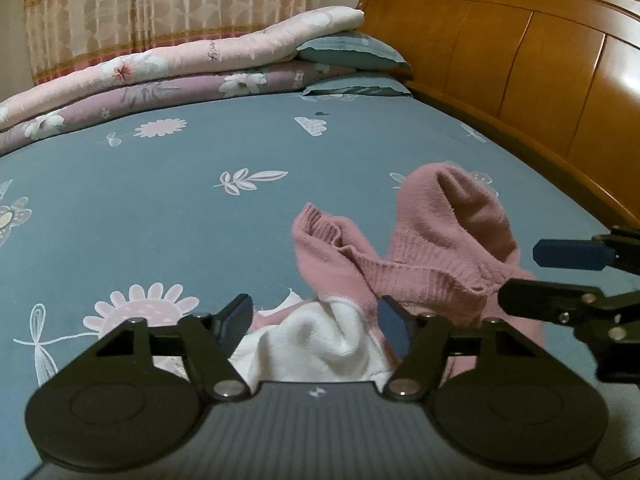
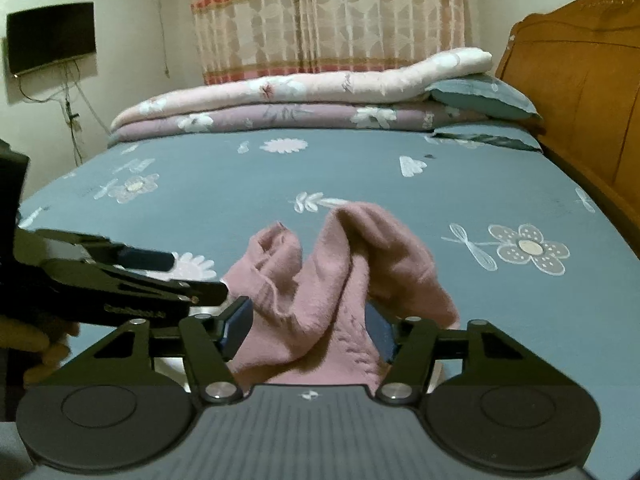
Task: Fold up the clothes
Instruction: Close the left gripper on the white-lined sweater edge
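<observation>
Fold not started as far as I can see. The pink sweater (image 2: 344, 264) is a crumpled heap on the bed (image 1: 200, 216), near edge, headboard side. Ribbed hem and a sleeve stick up in loose humps, white lining (image 1: 320, 344) turned out at the bottom. No flat panel, no crease. Everything is left: spread it flat, square the sleeves, fold.

Left gripper (image 1: 316, 328): part-way spread, white lining and pink edge bunched between the fingers. The pads look beside the cloth rather than biting it; I read this one as not clenched, cloth in the gap only.

Right gripper (image 2: 310, 330): also part-way spread, with a thick wad of pink knit filling the gap. The cloth lies against both pads (image 2: 236, 326), right pad half buried. My read: grasping the sweater, though how firmly is not clear.

Both grippers sit close together at the near side of the heap, pointing down and across the bed, the left one's fingers just beside the right one's in the right wrist view. The sweater's bulk lies just ahead of both, rising toward the headboard (image 1: 520, 60).

Folded quilts (image 2: 280, 100) and pillows (image 2: 480, 98) are well apart at the far edge, not in the way.
</observation>
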{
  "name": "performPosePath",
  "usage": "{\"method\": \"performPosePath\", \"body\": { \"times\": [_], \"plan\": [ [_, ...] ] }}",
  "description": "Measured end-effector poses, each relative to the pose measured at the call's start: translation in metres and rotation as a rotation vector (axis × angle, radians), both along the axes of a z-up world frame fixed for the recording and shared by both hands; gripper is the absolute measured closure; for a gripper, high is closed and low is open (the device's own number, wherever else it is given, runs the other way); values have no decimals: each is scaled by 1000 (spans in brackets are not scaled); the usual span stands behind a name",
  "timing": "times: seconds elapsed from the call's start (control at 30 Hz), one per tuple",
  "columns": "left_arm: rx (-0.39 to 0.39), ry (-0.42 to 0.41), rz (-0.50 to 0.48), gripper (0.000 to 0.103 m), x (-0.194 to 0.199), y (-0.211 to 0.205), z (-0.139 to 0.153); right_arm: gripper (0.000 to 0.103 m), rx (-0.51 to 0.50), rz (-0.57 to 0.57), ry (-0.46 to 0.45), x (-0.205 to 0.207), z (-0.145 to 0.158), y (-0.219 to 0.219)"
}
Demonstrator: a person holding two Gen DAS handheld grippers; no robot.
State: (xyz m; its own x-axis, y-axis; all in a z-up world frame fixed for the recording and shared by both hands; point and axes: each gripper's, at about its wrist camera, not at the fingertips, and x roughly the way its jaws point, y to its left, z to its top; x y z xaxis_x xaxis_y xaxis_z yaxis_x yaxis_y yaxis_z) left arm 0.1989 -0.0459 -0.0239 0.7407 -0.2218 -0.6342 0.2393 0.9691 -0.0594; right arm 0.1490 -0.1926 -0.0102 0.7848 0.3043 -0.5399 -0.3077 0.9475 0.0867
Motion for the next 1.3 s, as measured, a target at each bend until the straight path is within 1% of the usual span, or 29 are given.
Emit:
{"method": "performPosePath", "body": {
  "times": [0.1, 0.2, 0.27, 0.4, 0.47, 0.5, 0.53, 0.63, 0.73, 0.8, 0.83, 0.87, 1.0, 1.1, 1.3],
  "plan": [
    [-15, -5, -7, 36, 2, 6, 2, 37, 16, 26, -9, -1, 4, 3],
    [-31, -9, -14, 36, 4, 13, 4, 37, 3, 49, 3, 3, 0, 11],
    [-45, -8, -30, 36, 9, 18, 4, 37, -20, 49, 16, 9, -6, 18],
    [-65, -2, -56, 36, 20, 26, 0, 37, -98, 19, 43, 16, -22, 22],
    [-70, 11, -60, 36, 29, 28, -4, 42, -143, -9, 74, 20, -35, 17],
    [-76, 17, -71, 36, 32, 28, -6, 50, -172, -28, 92, 23, -43, 13],
    [-83, 24, -83, 36, 34, 28, -8, 53, -190, -47, 112, 26, -51, 9],
    [-112, 29, -122, 36, 34, 25, -11, 53, -167, -81, 153, 29, -68, -10],
    [-127, 11, -165, 35, 20, 17, -8, 54, -107, -91, 160, 30, -71, -23],
    [-135, -3, -210, 34, 8, 10, -5, 54, -89, -95, 161, 31, -71, -26],
    [-125, -5, -229, 33, 3, 5, -5, 54, -83, -98, 160, 32, -71, -27],
    [-112, -5, -246, 32, -2, -1, -6, 54, -78, -100, 159, 33, -72, -29],
    [48, -36, -278, 31, -21, -29, -16, 53, -31, -121, 161, 37, -73, -39],
    [188, -52, -276, 31, -31, -47, -30, 53, -13, -129, 163, 35, -74, -43],
    [500, -136, -307, 28, -51, -78, -51, 51, -16, -133, 150, 29, -74, -43]
  ]
}}
